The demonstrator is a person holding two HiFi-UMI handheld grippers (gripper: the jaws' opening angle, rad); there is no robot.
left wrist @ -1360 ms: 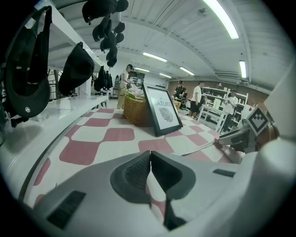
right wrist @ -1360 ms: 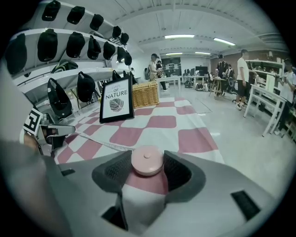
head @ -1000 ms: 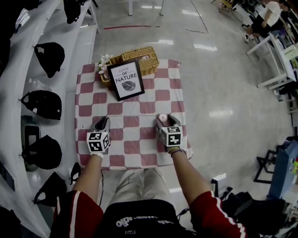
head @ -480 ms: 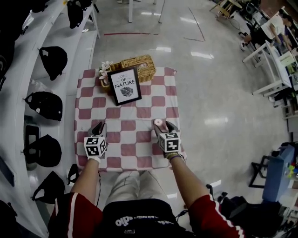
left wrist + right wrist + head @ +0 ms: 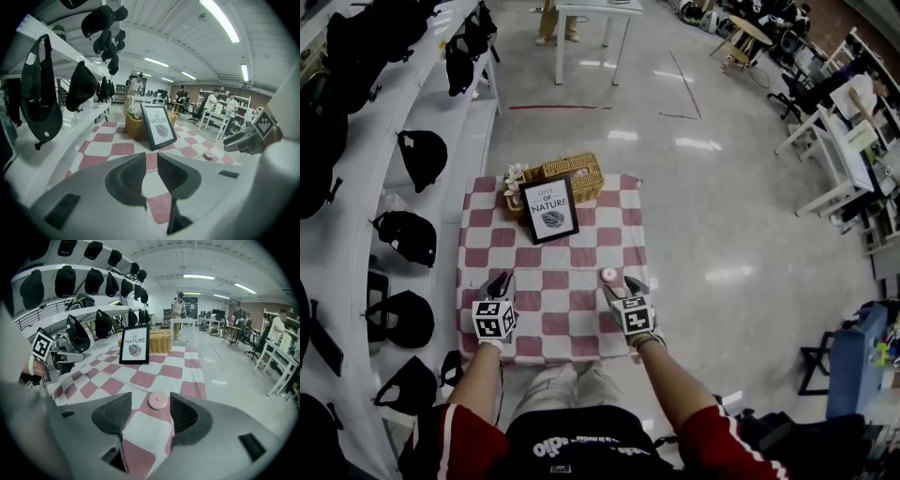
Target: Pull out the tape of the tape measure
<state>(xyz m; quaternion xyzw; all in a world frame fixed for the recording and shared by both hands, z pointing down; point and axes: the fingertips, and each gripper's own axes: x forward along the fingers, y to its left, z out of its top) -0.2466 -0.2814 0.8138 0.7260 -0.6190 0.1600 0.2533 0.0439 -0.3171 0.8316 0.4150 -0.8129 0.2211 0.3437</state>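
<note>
The tape measure [image 5: 608, 275] is a small round pink disc lying flat on the checked tablecloth [image 5: 555, 292], near its right side. My right gripper [image 5: 619, 286] hovers above and just short of it, open. In the right gripper view the tape measure [image 5: 158, 401] shows past the jaw tips [image 5: 150, 409], untouched, and no tape is drawn out. My left gripper [image 5: 499, 279] hangs over the cloth's left side. Its jaws [image 5: 151, 161] stand a narrow gap apart with nothing between them. From the left gripper view the disc [image 5: 208, 156] lies below the right gripper [image 5: 236, 143].
A framed "Love of Nature" print [image 5: 548, 208] stands at the back of the table, with a wicker basket [image 5: 569, 175] and white flowers [image 5: 517, 176] behind it. White shelves of black caps [image 5: 403, 239] run along the left. Shiny floor lies to the right.
Both grippers have risen off the cloth, and the table looks smaller as the view pulls up. The pink disc stays on the cloth, now just ahead of the right jaws.
</note>
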